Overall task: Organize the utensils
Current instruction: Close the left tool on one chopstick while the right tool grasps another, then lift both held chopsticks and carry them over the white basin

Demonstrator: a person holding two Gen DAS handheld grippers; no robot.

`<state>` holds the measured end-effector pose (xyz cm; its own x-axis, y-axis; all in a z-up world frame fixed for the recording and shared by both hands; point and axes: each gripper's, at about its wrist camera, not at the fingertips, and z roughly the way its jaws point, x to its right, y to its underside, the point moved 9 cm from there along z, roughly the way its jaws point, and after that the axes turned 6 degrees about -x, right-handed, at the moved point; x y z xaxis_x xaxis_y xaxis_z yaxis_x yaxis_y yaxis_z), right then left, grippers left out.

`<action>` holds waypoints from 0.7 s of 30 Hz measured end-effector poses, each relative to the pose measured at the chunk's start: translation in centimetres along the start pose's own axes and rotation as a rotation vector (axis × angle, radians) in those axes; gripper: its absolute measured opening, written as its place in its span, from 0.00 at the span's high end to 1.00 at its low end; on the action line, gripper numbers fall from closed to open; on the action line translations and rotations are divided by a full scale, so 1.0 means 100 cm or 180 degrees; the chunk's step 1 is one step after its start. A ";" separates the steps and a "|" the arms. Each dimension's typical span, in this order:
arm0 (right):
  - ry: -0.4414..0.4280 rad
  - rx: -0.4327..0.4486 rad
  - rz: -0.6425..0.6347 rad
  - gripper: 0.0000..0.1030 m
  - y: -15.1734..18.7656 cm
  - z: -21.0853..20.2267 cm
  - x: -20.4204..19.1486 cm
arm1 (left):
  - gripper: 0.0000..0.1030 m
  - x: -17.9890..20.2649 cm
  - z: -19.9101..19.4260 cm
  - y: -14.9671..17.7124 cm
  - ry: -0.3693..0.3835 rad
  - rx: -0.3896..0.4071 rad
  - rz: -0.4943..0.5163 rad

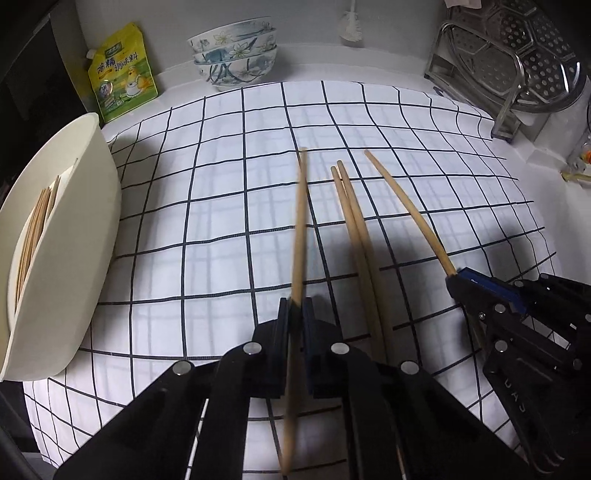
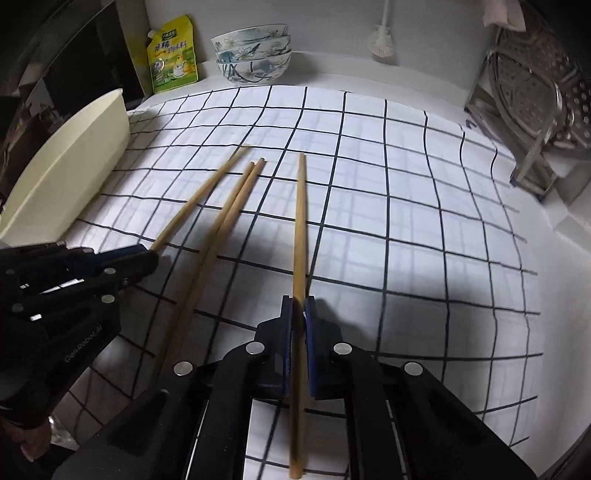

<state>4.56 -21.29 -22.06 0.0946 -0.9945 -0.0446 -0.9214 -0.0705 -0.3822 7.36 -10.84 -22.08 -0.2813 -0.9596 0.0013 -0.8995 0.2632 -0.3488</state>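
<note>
— So, starting at the far left, what is there?

— A cream plastic holder [image 1: 70, 236] stands at the left edge of the checked cloth [image 1: 221, 206], with several bamboo chopsticks [image 1: 35, 229] leaning inside it. Behind it, against the wall, a yellow-green seasoning pouch [image 1: 122, 74] stands upright, and to its right a stack of three floral bowls [image 1: 236, 51].

— And the chopsticks out on the cloth?

— Four, all long, slim, pale bamboo, running away from the cameras. The leftmost one [image 1: 300, 221] is pinched in the left gripper [image 1: 295, 306]; its jaws are pressed flat against the stick, which passes between them and sticks out behind as well. It looks blurred along its length.

— Next to it?

— A loose pair [image 1: 351, 214] lies on the cloth between the two grippers, the two sticks touching side by side, tips nearly level.

— And on the right?

— The fourth chopstick [image 2: 301, 221] is clamped in the right gripper [image 2: 298, 306], jaws closed tight on its shaft, tip pointing toward the back wall.

— Anything beyond?

— A steel rack [image 1: 509, 88] holding a perforated metal steamer plate [image 1: 543, 55] stands at the far right, off the cloth. A white brush [image 1: 351, 26] hangs on the back wall.
</note>
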 end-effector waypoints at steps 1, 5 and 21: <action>-0.0026 0.0004 0.0038 0.93 0.000 -0.002 0.000 | 0.93 -0.002 -0.001 0.000 0.0016 -0.0007 -0.0022; -0.0124 0.0051 0.0144 0.93 -0.004 -0.016 0.000 | 0.93 -0.016 -0.022 -0.008 0.0055 0.0107 -0.0117; -0.0623 0.0652 -0.0295 0.93 -0.102 -0.096 -0.112 | 0.93 -0.161 -0.141 -0.035 -0.0454 0.0820 -0.0677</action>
<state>9.26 -10.22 -8.80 0.2638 -0.9494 -0.1703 -0.8121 -0.1234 -0.5704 10.31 5.10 -7.64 -0.0312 -0.9992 -0.0252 -0.8141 0.0400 -0.5794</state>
